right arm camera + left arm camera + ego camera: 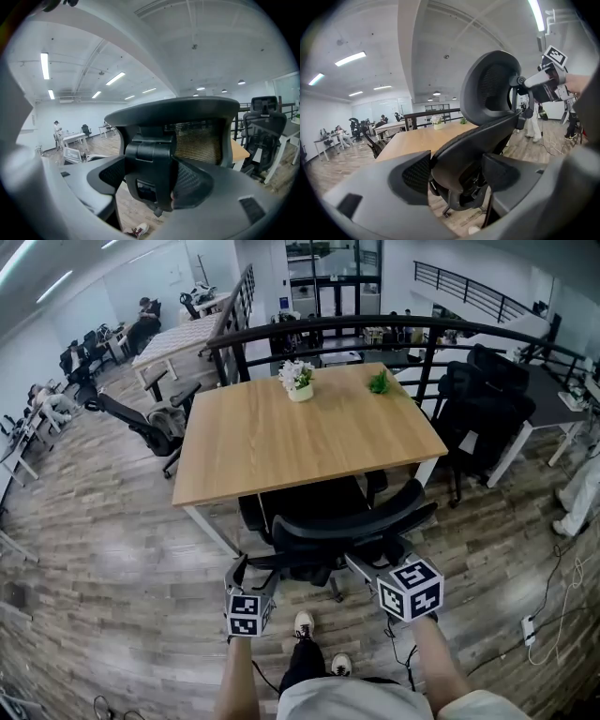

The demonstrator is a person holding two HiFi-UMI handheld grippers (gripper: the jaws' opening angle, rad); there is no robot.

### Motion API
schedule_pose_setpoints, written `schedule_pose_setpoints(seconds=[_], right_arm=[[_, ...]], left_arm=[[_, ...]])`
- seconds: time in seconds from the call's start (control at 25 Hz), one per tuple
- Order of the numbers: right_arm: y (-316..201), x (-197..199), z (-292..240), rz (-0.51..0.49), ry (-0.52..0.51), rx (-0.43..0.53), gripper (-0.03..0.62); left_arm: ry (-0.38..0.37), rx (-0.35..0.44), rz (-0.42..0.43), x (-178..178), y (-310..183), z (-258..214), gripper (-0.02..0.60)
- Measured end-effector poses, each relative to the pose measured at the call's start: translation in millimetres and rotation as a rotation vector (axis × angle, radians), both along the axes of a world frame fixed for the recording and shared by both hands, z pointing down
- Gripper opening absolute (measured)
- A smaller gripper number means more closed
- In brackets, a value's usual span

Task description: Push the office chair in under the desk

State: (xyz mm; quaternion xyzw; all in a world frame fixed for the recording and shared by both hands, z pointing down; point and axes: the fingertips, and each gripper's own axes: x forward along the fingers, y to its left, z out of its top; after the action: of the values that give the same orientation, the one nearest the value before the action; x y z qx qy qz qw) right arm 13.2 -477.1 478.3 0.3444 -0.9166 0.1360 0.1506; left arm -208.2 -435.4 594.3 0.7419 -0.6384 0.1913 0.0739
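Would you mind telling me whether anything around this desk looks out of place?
Only small things: the grey office chair left of the wooden desk is reclined far back, and a power strip lies loose on the floor at right.

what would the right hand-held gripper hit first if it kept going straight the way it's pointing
The black plastic bracket behind the black mesh office chair's headrest: it already fills the gap between the right hand-held gripper's jaws, apparently gripped, so likely contact at once.
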Motion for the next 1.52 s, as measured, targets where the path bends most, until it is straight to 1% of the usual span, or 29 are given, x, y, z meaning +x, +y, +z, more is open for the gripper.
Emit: schedule_pose_setpoints(seconds=[0.2, 0.6, 0.92, 1.2, 1.52], right_arm=[[-30.4, -3.4, -0.5, -0.004, 0.004, -0.005, 0.318], [-92.3, -19.4, 0.7, -0.003, 0.012, -0.013, 0.327], [-140.6, -30.1, -2.7, -0.006, 0.013, -0.018, 0.328], [-176.5, -36.8, -3.3, 0.006, 0.005, -0.023, 0.327], [-205.6, -46.7, -3.0, 0.017, -0.015, -0.026, 0.318]], left_arm=[[-0.017, 0.016, 0.026, -3.8, -31.4, -1.0, 0.360], [-0.005, 0.040, 0.044, -20.3, -101.4, -2.2, 0.362], [-0.014, 0.045, 0.062, -30.6, -152.9, -7.0, 0.363], [-0.010, 0.045, 0.073, -39.5, -193.3, -4.0, 0.364], [-0.015, 0.053, 0.078, -50.2, -230.3, -7.3, 0.364]])
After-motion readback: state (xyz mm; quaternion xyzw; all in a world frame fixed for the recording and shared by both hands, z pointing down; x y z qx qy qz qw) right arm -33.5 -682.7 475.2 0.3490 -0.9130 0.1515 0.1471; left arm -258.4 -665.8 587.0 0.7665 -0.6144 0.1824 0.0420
